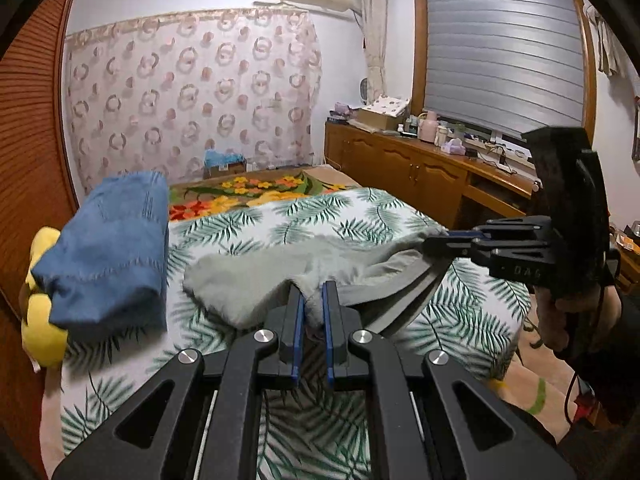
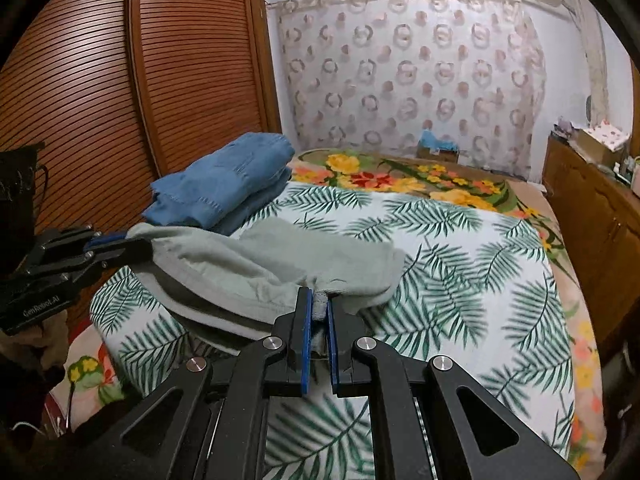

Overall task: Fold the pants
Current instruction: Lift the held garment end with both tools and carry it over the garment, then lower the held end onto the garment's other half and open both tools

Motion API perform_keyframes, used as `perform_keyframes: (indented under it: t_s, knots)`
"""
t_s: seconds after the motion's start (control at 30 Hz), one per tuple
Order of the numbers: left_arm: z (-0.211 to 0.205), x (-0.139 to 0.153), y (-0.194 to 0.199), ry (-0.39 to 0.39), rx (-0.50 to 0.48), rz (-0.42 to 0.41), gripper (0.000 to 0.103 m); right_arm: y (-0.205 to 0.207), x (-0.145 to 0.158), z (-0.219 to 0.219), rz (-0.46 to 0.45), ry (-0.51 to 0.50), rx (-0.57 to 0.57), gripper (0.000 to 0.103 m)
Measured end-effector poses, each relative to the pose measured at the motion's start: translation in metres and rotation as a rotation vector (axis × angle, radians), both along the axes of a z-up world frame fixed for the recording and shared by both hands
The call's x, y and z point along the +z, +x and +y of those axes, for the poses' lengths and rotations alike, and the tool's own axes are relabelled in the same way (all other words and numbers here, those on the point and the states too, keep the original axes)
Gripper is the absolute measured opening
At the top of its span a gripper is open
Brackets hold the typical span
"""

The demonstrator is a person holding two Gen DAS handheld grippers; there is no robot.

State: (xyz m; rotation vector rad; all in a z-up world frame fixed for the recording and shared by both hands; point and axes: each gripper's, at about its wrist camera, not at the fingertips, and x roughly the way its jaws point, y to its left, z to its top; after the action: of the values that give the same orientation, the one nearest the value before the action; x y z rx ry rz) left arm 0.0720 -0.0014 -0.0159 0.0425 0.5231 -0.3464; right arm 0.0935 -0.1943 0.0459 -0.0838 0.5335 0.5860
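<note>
Pale grey-green pants (image 1: 256, 280) lie partly folded on a palm-leaf bedspread (image 1: 320, 216). My left gripper (image 1: 313, 288) is shut on one corner of the pants and lifts it slightly. My right gripper (image 2: 319, 296) is shut on another corner of the pants (image 2: 280, 260). In the left wrist view the right gripper (image 1: 434, 245) pinches the pants' far right edge. In the right wrist view the left gripper (image 2: 120, 245) pinches the left edge. The cloth hangs between the two grippers above the bedspread (image 2: 460, 280).
A folded blue denim garment (image 1: 112, 248) lies at the bed's left side by a yellow plush toy (image 1: 40, 320). The denim also shows in the right wrist view (image 2: 228, 180). A wooden louvred wardrobe (image 2: 120, 80) stands to the left. A cluttered wooden cabinet (image 1: 420, 160) stands to the right.
</note>
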Motion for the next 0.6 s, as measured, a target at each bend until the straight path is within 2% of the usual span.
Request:
perform_keyframes:
  t_s: [0.23,0.6]
  knots:
    - [0.006,-0.019,-0.012,-0.020,0.003,0.047,0.009,-0.007,-0.011,0.007,0.038,-0.006,0.018,0.007]
    - [0.011,-0.024,-0.030,-0.047,0.003,0.038,0.009,-0.026,-0.008,0.001,0.036,-0.007,0.038,0.007]
